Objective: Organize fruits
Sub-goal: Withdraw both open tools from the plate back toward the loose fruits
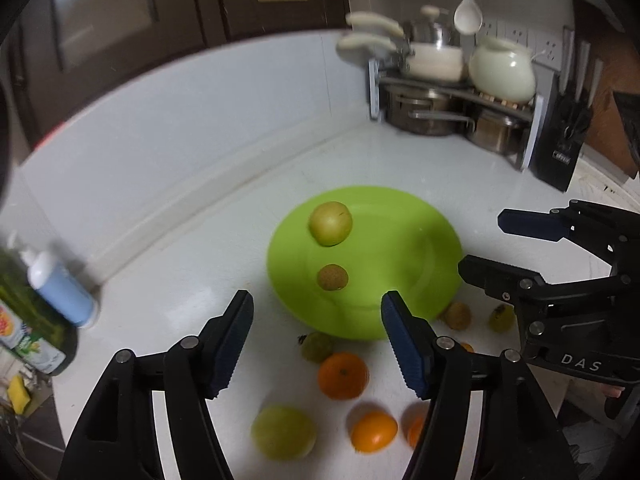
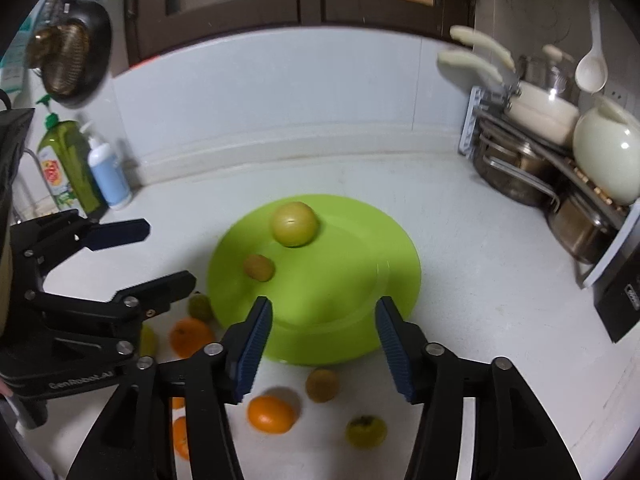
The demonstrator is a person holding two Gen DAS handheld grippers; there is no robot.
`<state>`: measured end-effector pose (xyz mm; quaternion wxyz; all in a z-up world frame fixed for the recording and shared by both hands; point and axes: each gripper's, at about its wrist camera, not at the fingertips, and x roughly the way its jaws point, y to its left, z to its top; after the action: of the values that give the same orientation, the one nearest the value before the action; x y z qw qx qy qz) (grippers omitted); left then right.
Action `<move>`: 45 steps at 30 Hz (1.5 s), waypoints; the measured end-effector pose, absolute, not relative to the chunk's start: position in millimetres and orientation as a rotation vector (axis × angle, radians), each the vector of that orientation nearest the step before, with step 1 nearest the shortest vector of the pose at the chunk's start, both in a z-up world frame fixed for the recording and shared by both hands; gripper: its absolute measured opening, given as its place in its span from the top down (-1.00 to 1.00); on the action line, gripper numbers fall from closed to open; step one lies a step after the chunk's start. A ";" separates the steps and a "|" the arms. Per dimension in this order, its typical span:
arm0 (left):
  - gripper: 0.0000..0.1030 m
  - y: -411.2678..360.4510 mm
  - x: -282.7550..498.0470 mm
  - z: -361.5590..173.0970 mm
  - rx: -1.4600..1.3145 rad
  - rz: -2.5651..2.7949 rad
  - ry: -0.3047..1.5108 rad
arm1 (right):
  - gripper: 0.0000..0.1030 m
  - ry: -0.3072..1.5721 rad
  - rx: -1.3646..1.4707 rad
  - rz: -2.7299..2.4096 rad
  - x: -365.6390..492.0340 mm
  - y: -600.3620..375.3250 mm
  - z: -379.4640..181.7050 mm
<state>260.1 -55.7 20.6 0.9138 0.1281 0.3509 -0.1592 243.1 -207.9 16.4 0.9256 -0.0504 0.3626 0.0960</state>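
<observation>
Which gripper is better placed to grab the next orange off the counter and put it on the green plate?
Probably left. The left gripper is open with an orange lying right between its fingers, close to the green plate. The right gripper, also open, hovers over the plate's near rim.

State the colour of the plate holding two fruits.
Bright lime green; the plate shows best in the right wrist view.

Pot rack (image 1: 452,96) in the corner — knife block (image 1: 568,148), white ladle (image 1: 467,12); soap bottles (image 2: 84,168) opposite.
</observation>
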 end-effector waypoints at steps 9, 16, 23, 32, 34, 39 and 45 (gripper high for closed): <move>-0.37 -22.0 199.6 35.6 0.207 -0.291 0.667 | -0.38 0.628 -0.093 0.192 179.9 -194.5 35.7; -0.44 -5.7 161.1 40.0 0.185 -0.288 0.637 | -0.44 0.590 -0.051 0.215 148.5 -186.9 46.4; -0.51 13.3 132.3 41.8 0.154 -0.284 0.616 | -0.46 0.548 -0.064 0.217 116.9 -171.3 45.1; -0.52 33.1 118.7 21.7 0.168 -0.259 0.650 | -0.48 0.565 -0.076 0.215 101.5 -151.8 25.9; -0.52 35.4 118.5 14.7 0.173 -0.264 0.665 | -0.48 0.579 -0.074 0.215 101.4 -150.2 21.4; -0.52 40.3 120.7 -2.8 0.183 -0.271 0.702 | -0.48 0.625 -0.079 0.216 102.6 -145.0 4.8; -0.52 42.9 132.2 -22.0 0.208 -0.277 0.745 | -0.48 0.683 -0.084 0.207 109.0 -140.0 -14.2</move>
<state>132.2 42.9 -22.0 0.9168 0.1009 0.3622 -0.1348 109.0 -140.0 -14.2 0.9361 -0.0409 0.3342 0.1014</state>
